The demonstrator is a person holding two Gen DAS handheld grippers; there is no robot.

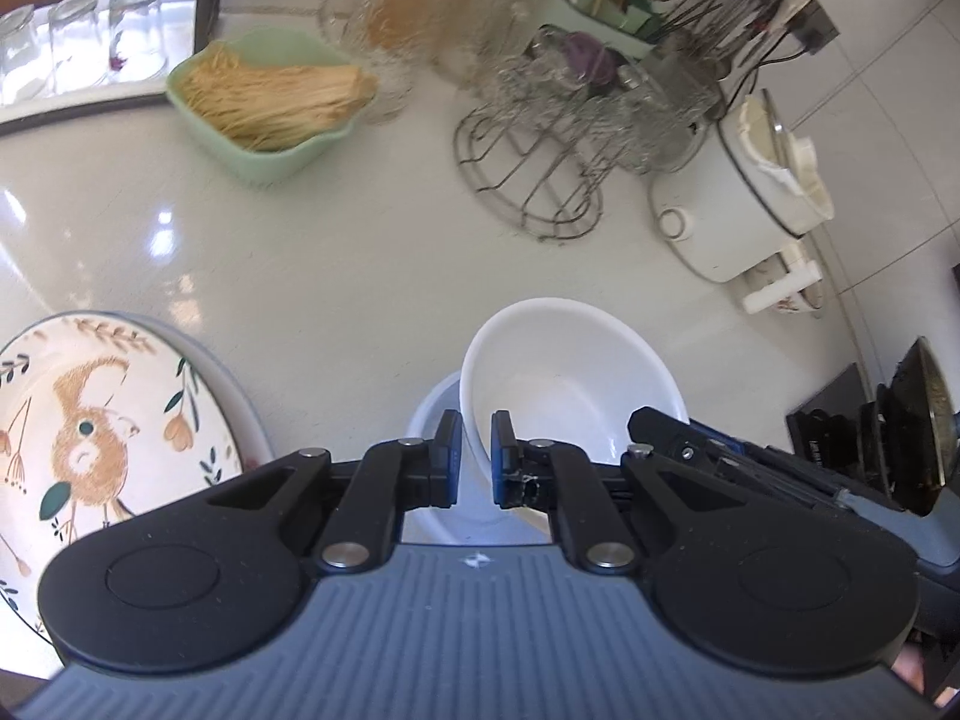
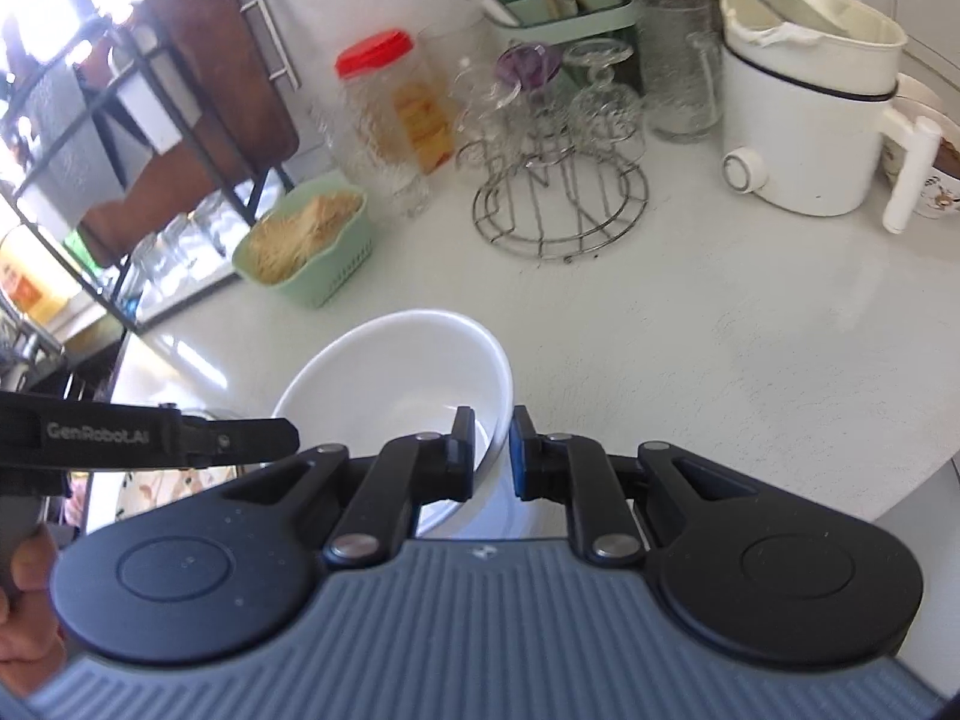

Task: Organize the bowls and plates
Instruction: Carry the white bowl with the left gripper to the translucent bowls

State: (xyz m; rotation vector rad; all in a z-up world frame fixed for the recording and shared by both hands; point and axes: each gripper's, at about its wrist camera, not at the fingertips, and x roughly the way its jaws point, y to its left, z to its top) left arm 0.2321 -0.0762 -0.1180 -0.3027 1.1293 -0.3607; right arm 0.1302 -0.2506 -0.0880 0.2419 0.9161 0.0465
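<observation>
A glossy white counter (image 2: 690, 312) meets a white tiled wall (image 1: 888, 30), with bright daylight behind a black metal rack (image 2: 120, 120).

Each wrist camera sits just behind its gripper's fingers and looks steeply down along them at the white countertop (image 1: 360, 252), close in. Both views share the white bowl (image 1: 570, 372) (image 2: 396, 372), the wire glass rack (image 1: 534, 180) (image 2: 564, 204), the green basket (image 1: 264, 138) (image 2: 318, 264) and the white electric pot (image 1: 732, 204) (image 2: 804, 120).
</observation>
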